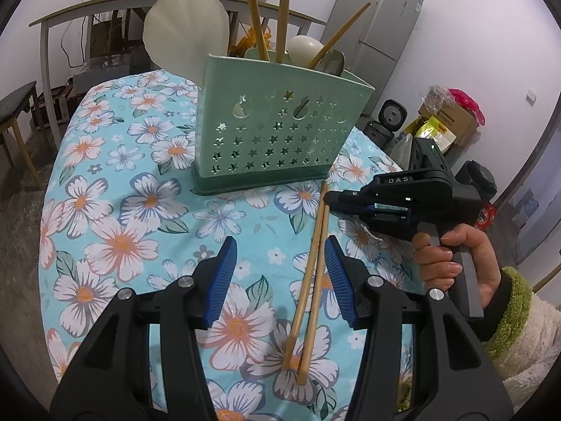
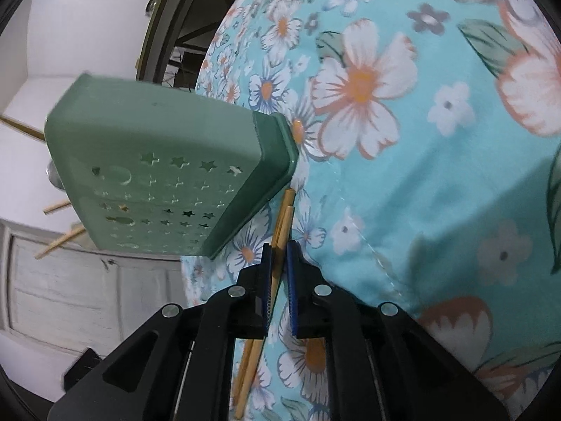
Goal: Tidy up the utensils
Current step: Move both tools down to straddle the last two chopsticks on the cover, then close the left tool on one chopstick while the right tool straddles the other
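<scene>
Bamboo chopsticks, one pair, lying on the flowered cloth of the desk just in front of the green utensil holder, far tips almost touching its darker base. Already standing inside that holder: several more chopsticks, a pale rice paddle, a white spoon and a metal spoon, so judging most of the sorting as done and this pair as the visible remainder. Right gripper reaching in from the holder's right side, fingers narrowed nearly together around the upper part of the pair, pinching both sticks between the blue pads; judging the pair as gripped but not yet lifted clear, since the near ends are still resting against the cloth in the left wrist view. Left gripper hovering nearer than the holder, over the lower half of the sticks, fingers standing about half apart and holding nothing, one pad just beside the pair without pressing it. Remaining, by this reading: raising the pair, tipping it upright above the holder's open top and dropping it among the other chopsticks. No further loose utensils showing on the cloth around the holder, though much of the desk is lying outside both views.
</scene>
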Tool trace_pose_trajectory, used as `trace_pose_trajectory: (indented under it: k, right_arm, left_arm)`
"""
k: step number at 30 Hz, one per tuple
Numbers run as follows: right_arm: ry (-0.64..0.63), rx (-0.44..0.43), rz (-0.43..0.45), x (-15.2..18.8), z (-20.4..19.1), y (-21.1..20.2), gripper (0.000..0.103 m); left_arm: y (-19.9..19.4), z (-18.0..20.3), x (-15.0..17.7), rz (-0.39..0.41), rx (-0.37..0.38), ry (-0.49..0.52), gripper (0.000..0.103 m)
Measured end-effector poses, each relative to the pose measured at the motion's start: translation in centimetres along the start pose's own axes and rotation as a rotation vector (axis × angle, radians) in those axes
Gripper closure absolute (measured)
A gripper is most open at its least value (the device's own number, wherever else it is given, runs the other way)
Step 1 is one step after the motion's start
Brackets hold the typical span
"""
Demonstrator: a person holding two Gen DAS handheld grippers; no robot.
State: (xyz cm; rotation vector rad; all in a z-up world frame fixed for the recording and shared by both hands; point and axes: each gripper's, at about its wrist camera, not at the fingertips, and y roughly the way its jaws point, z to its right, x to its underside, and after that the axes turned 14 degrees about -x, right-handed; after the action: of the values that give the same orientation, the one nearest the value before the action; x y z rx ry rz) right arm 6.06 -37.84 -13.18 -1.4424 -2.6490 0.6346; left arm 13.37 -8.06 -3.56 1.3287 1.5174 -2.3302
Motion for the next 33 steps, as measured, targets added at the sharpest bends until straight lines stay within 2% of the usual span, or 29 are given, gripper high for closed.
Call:
trace_pose_trajectory:
  k: [4,11,13,15,20,24,29,33]
  right_arm:
    - [-0.104,0.08,-0.009,0.4,-1.5,0.4,0.094]
    - [-0.177,0.164,-0.019,0.9,-2.7,0.0,0.093]
    - [-0.187,0.183,-0.02,1.1,-2.5,-0.6,0.1]
    - [-0.213,0.221,-0.015,1.4,-2.5,-1.4,0.1]
    - [-0.175,0.195,-0.009,2.1,-1.2,-3.4,0.102]
    - [-0.153,0.169,-0.009,2.3,-0.8,-4.1,0.101]
    - [-0.114,0.11,-0.013,2.2,-0.3,-4.6,0.096]
    - [-0.091,0.07,-0.016,2.2,-0.1,-4.7,0.087]
  left_arm:
    - [0.9,0.7,0.2,-0.041,-0.012,0.051,0.054]
    - [3.4,2.3,0.9,-0.101,-0.029,0.16,0.054]
    - [3.8,2.8,0.9,-0.104,-0.03,0.191,0.054]
    - [4.4,3.3,0.9,-0.108,-0.034,0.219,0.056]
    - [6.3,4.5,0.7,-0.132,-0.055,0.285,0.071]
    - [6.9,5.2,0.7,-0.142,-0.046,0.316,0.076]
    - [7.2,5.1,0.6,-0.179,0.022,0.294,0.078]
    - [7.4,4.7,0.4,-0.228,0.112,0.228,0.081]
